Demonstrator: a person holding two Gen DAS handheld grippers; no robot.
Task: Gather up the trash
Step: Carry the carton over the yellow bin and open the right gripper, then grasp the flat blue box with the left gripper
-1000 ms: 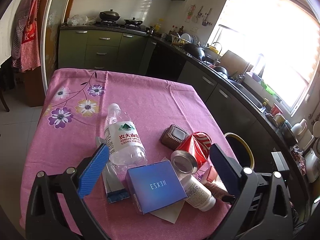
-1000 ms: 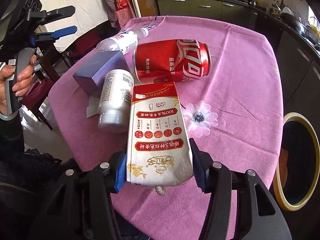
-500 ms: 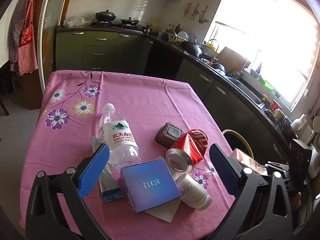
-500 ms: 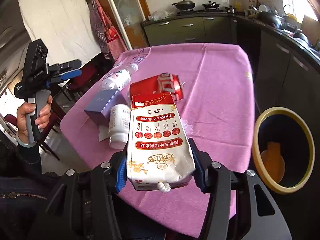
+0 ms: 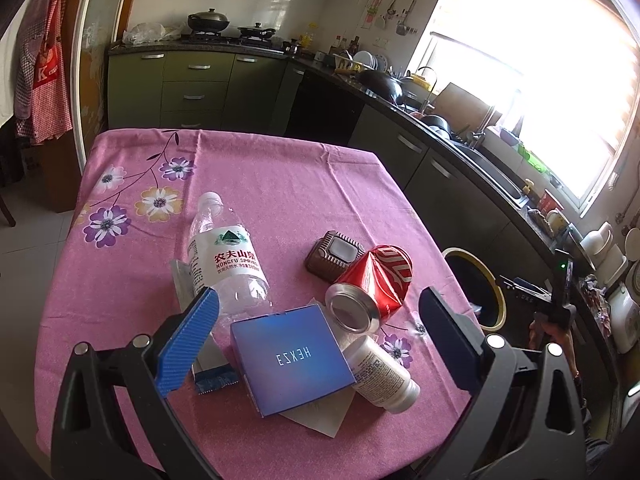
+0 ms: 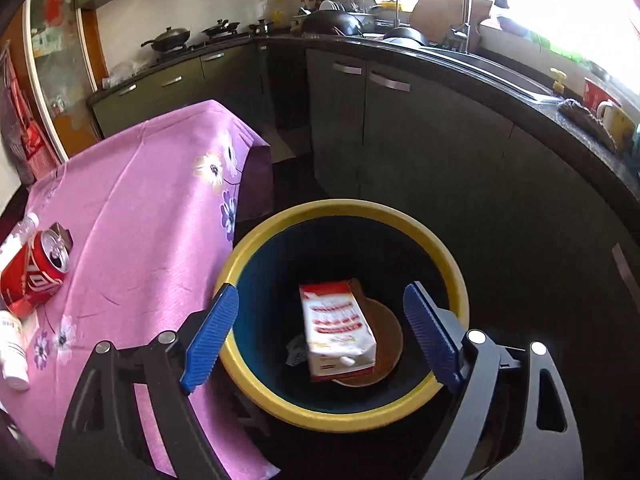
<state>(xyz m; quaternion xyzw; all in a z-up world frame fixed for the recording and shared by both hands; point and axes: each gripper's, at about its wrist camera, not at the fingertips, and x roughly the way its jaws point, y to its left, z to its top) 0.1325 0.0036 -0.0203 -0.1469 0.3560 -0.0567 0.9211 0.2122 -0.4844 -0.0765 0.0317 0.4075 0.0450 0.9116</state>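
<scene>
Seeing the red-and-white milk carton (image 6: 338, 330), blurred, inside the yellow-rimmed bin (image 6: 344, 414); my right gripper (image 6: 320, 336) gapes wide and empty, my left gripper (image 5: 318, 334) likewise

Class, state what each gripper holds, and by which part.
Nothing. The left gripper and right gripper are open; the milk carton is inside the bin.

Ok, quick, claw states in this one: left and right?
Left claw: open, empty, above the blue box on the table.
Right claw: open, empty, over the bin; milk carton inside it.
</scene>
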